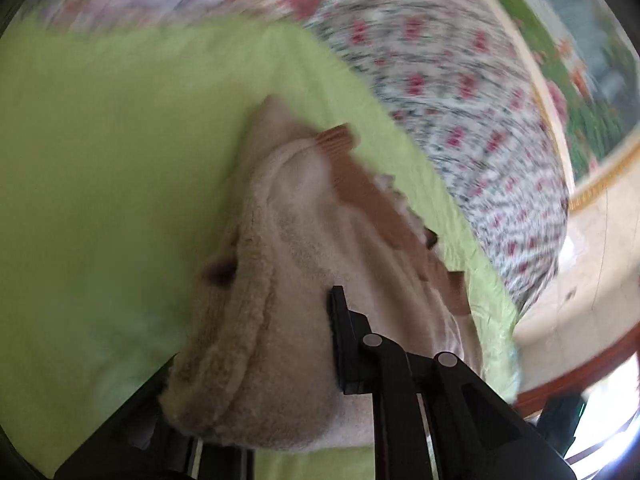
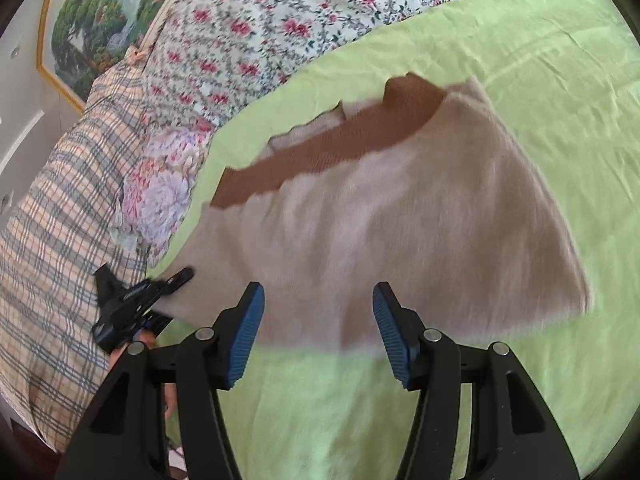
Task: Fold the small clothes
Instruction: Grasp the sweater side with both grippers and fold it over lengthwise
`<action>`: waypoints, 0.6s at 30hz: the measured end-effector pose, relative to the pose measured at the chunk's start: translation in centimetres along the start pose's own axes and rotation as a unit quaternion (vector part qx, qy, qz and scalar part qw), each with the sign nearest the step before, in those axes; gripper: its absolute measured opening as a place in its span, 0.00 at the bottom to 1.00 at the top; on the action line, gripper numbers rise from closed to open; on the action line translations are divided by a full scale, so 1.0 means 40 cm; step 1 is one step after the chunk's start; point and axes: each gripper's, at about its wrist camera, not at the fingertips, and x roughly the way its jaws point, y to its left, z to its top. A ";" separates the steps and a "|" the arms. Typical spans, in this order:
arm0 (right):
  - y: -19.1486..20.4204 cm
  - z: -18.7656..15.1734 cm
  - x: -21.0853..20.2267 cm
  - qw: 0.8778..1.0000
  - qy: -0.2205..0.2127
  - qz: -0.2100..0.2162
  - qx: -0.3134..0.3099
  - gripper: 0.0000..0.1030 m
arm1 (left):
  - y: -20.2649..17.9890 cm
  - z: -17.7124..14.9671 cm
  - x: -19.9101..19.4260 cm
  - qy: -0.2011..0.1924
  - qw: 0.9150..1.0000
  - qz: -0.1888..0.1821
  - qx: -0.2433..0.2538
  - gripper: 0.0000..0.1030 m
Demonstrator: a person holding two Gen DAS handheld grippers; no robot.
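- Beige garment (image 2: 400,216) spread on green sheet (image 2: 520,80), brown band (image 2: 332,152) at far edge; no finished fold yet.
- Left gripper (image 1: 304,344) clamped on bunched garment edge.
- Right gripper (image 2: 318,332) half-open, empty, near hem.
- Remaining, probably: whole fold.

A green sheet (image 2: 500,60) covers the bed; behind it lie a floral quilt (image 2: 248,24), a plaid cloth (image 2: 52,240) and a framed painting (image 2: 88,28).

One beige garment (image 2: 400,216), one green sheet (image 2: 520,80), two grippers, three patterned pillows, one framed picture (image 2: 92,20).
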 end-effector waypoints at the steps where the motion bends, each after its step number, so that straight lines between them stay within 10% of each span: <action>1: -0.011 0.017 0.007 1.000 0.003 0.002 0.003 0.56 | -0.040 0.002 -0.010 -0.007 1.000 0.000 0.028 0.10; 7: -0.076 0.145 0.089 0.989 0.057 0.123 0.068 0.57 | -0.267 -0.040 0.004 0.017 0.989 -0.046 0.143 0.07; 13: -0.061 0.237 0.213 0.964 0.108 0.223 0.093 0.78 | -0.379 -0.153 0.117 0.077 0.972 -0.062 0.216 0.06; 18: -0.015 0.257 0.340 0.963 0.151 0.203 0.088 0.78 | -0.379 -0.191 0.177 0.108 0.967 -0.062 0.222 0.06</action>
